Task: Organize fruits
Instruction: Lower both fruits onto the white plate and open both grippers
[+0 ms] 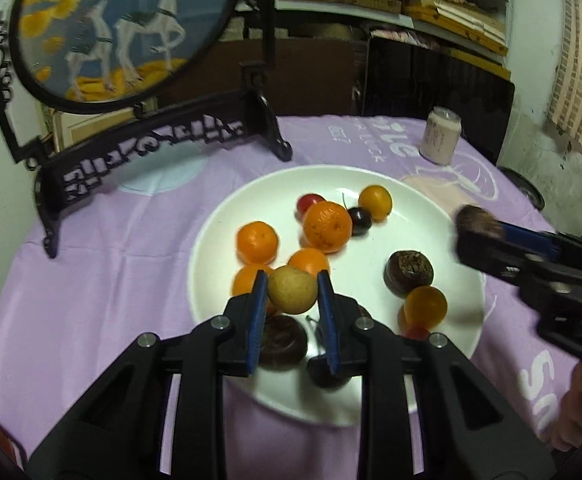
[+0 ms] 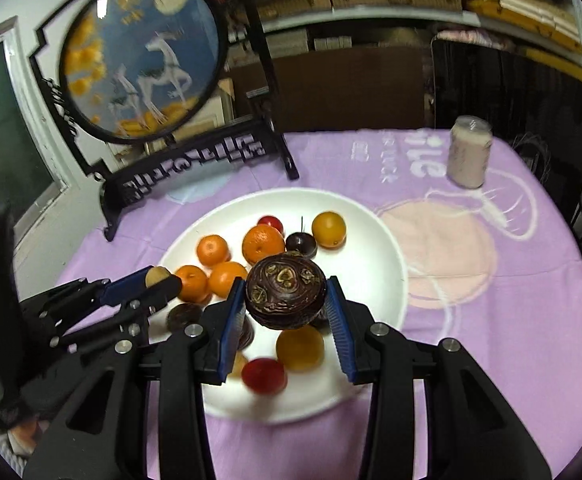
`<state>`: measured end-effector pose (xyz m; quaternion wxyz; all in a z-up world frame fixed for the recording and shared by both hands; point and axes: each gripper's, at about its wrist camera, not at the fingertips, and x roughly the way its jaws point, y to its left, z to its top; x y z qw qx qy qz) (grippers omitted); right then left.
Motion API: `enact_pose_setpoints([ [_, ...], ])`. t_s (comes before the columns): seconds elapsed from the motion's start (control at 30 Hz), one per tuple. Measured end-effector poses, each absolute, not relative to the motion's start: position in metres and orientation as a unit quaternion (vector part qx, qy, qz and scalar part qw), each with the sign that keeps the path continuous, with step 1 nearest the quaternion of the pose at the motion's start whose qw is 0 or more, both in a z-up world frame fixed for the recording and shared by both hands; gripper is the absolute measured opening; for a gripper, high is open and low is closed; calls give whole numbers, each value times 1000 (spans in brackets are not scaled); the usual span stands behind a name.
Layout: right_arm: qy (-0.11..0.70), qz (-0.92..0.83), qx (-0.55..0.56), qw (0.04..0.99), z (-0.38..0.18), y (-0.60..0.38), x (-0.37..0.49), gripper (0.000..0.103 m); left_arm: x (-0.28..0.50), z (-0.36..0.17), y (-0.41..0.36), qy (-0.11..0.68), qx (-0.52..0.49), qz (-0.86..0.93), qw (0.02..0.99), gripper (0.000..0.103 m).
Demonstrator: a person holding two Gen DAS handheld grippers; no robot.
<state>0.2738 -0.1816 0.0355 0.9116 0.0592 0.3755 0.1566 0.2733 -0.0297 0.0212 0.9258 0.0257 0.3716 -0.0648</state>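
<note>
Fruit scattered across white plate (image 1: 219,216) on lilac-clothed worktop (image 1: 131,232). Left gripper (image 1: 293,290) clamped on yellowish-tan round fruit (image 1: 292,289), held above near-left part of plate. Right gripper (image 2: 287,300) clamped on dark brown, knobbly fruit (image 2: 285,292), raised over plate's middle; blurred in left wrist view beside plate's right rim. On plate: large mandarin (image 1: 327,227) near centre, touching dark cherry (image 1: 359,221); small red fruit (image 1: 309,203) just behind mandarin; yellow-orange fruit (image 1: 375,203) at far side. Three smaller mandarins (image 1: 257,242) grouped at left. Second dark brown knobbly fruit (image 1: 409,272) at right, amber fruit (image 1: 425,307) just in front. Pale pink can (image 1: 440,135) upright at far right of worktop, well apart from plate. Round deer-picture screen (image 1: 123,28) on black carved stand at far left.
</note>
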Motion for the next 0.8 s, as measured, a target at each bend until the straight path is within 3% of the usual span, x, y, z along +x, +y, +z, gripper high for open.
enact_pose_setpoints([
  [0.43,422,124,80,894,1,-186,337,41,308,-14,-86,395,83,-105,909,26],
  [0.5,430,125,84,890,-3,-187,342,42,311,-18,-89,398,85,-106,907,29],
  [0.63,436,126,90,886,-7,-191,346,46,314,-22,-91,398,85,-104,908,47],
  [0.8,430,126,97,888,-4,-196,343,49,312,-21,-88,400,76,-109,907,49],
])
